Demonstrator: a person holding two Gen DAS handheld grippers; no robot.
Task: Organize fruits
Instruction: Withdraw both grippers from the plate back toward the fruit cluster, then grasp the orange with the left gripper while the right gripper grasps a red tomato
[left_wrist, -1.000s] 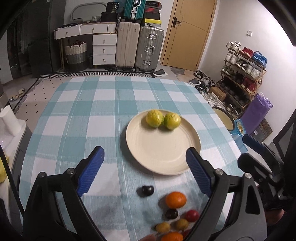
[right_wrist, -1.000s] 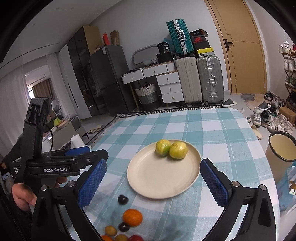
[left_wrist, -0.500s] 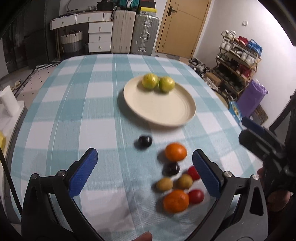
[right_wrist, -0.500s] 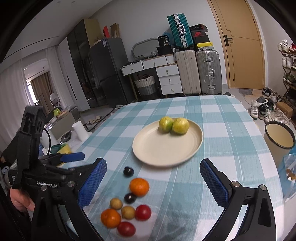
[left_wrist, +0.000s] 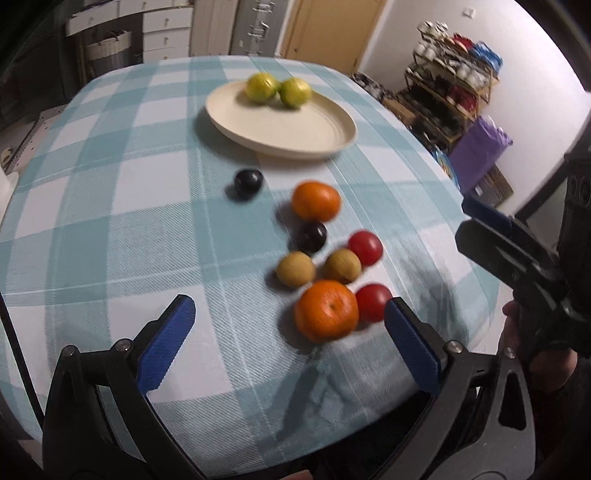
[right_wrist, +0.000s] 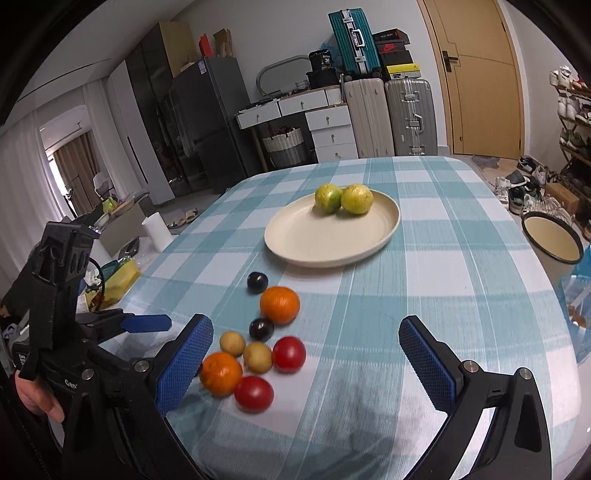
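Orange, red, tan and dark fruits (right_wrist: 255, 343) are lying clustered near the table's (right_wrist: 461, 295) near edge, running toward the plate (right_wrist: 332, 240) | plate holding two limes (right_wrist: 343, 198) | left gripper (left_wrist: 288, 334) and right gripper (right_wrist: 306, 354) hovering, fingers spread, empty | bare cloth lying right of cluster.

Two wrist fisheyes look down the checked table from its near edge.

The left wrist view sits low and close over the near edge, tilted down, with the loose fruit cluster (left_wrist: 325, 258) just ahead between its own blue fingers (left_wrist: 166, 339) and the plate (left_wrist: 280, 122) farther off. The right wrist view stands a little higher and farther right, facing the far wall and door (right_wrist: 476, 74), with the cluster (right_wrist: 255, 343) at its near left. Both share the table, plate (right_wrist: 332, 229), fruit, and each shows the other gripper at its edge.
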